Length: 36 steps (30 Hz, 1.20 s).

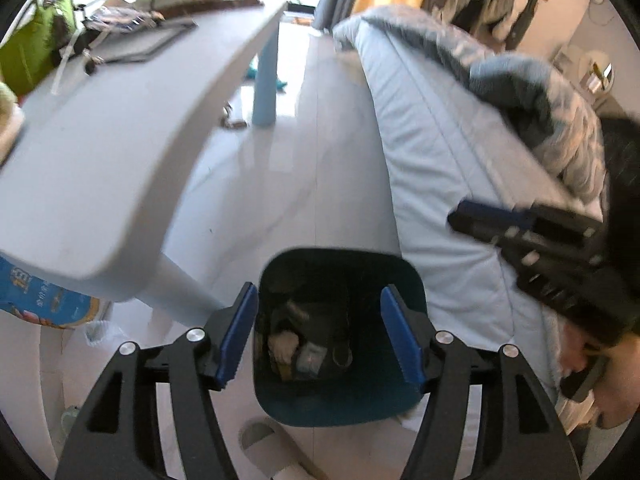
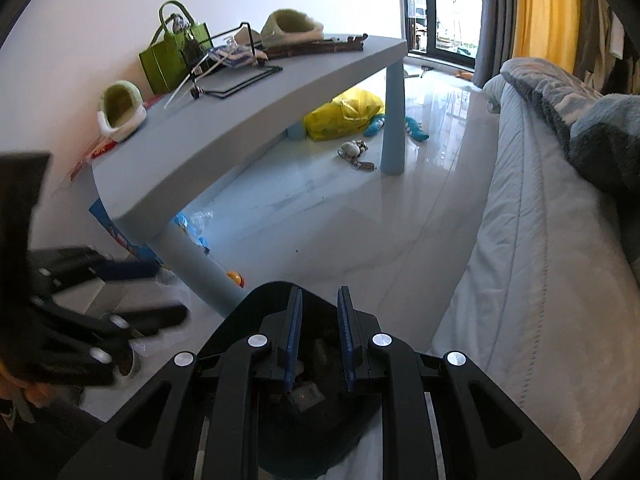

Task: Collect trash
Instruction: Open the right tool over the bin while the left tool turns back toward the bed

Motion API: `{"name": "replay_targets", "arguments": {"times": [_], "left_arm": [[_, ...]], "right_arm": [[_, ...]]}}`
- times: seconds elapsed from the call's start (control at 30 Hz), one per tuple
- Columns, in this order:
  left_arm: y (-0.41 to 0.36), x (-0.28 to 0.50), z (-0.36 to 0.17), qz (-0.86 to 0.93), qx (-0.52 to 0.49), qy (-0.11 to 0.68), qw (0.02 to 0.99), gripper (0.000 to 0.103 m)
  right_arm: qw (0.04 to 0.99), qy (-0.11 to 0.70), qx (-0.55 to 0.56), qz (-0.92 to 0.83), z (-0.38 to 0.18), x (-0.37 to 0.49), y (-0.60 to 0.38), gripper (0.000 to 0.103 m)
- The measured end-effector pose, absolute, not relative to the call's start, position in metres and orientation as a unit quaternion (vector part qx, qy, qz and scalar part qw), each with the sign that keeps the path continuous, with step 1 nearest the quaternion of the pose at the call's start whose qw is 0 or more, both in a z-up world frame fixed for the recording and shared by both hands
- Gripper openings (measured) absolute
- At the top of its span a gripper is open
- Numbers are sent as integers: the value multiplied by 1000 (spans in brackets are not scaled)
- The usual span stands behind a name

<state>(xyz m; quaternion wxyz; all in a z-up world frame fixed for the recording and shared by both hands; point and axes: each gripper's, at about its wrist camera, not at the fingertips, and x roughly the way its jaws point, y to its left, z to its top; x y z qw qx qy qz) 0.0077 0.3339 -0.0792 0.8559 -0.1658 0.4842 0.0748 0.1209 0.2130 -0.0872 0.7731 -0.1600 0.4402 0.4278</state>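
Dark teal trash bin (image 1: 340, 344) on the floor directly below and between the fingers of the left hand-held gripper (image 1: 320, 336), holding crumpled trash (image 1: 288, 348). Left hand-held gripper pointed steeply down, spread wide, gripping nothing. Right hand-held gripper (image 2: 319, 340) angled down over the same bin (image 2: 320, 408), blue pads (image 2: 295, 336) parted by a narrow gap, nothing between them. Grey counter (image 1: 100, 160) up and left; bed (image 1: 440, 168) right.

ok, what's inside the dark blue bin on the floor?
The bin holds a heap of blurry trash: something crumpled and tan, a greyish wrapper, dark scraps. Items can't be identified, and anything below the top layer is covered.
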Motion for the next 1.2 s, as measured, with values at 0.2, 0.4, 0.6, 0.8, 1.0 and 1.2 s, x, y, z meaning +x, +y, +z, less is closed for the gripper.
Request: {"name": "replay_targets", "arguments": {"times": [0.2, 0.4, 0.6, 0.8, 1.0, 1.2], "left_arm": [[349, -8, -54, 85, -187, 439, 874, 66], [353, -18, -38, 88, -189, 405, 890, 62], [349, -19, -21, 83, -180, 374, 906, 53], [340, -20, 1, 75, -181, 334, 922, 47], [328, -20, 23, 65, -182, 298, 935, 47], [304, -13, 39, 54, -165, 274, 946, 50]], "right_arm": [[767, 448, -173, 426, -99, 114, 221, 18], [746, 471, -194, 429, -117, 105, 230, 18], [700, 524, -227, 428, -149, 95, 237, 18], [678, 548, -250, 422, -169, 87, 239, 48], [687, 532, -244, 431, -157, 83, 230, 59], [713, 504, -199, 445, -125, 94, 210, 67]]}}
